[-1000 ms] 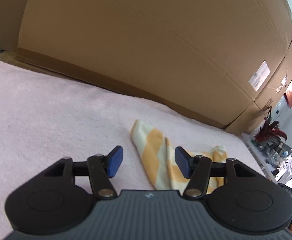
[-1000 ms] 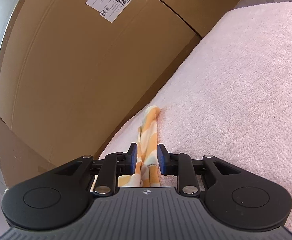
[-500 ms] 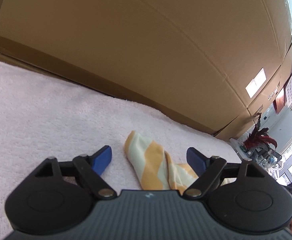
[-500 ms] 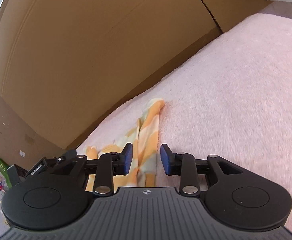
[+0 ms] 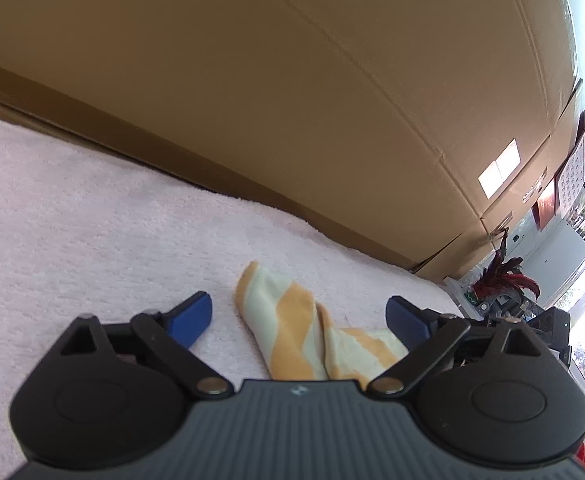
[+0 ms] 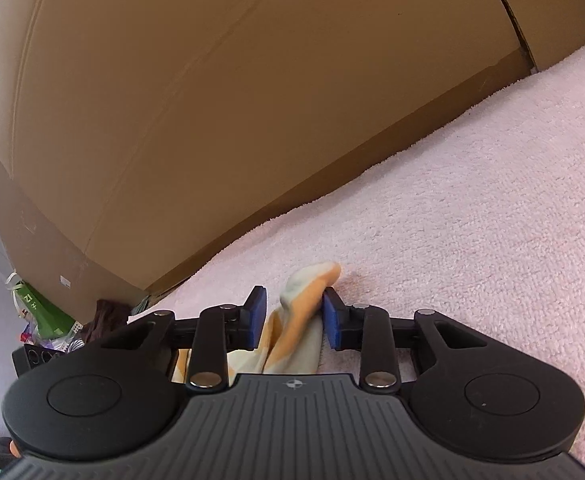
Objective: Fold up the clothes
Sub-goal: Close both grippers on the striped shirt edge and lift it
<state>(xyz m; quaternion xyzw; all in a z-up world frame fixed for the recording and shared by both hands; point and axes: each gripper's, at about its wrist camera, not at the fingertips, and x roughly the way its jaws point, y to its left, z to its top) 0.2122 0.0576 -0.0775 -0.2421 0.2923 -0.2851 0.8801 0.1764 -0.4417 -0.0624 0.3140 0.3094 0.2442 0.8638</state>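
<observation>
A: The sock (image 5: 292, 332) lies on the pink towel (image 5: 92, 232) near the cardboard box (image 5: 292, 100), doubled into a narrow strip.

B: And the tongs?

A: The left tongs (image 5: 298, 316) have just been opening and stand wide, blue pads clear of the cloth on both sides. The right tongs (image 6: 294, 320) have just been closing; the sock's raised end sits between them, the right pad touching it, the left pad apart.

B: So no real grip yet?

A: I'd judge not. Best to pinch both layers squarely, then lift low so the fold stays aligned.

B: Pose?

A: Both point shallowly downward across the towel.
</observation>
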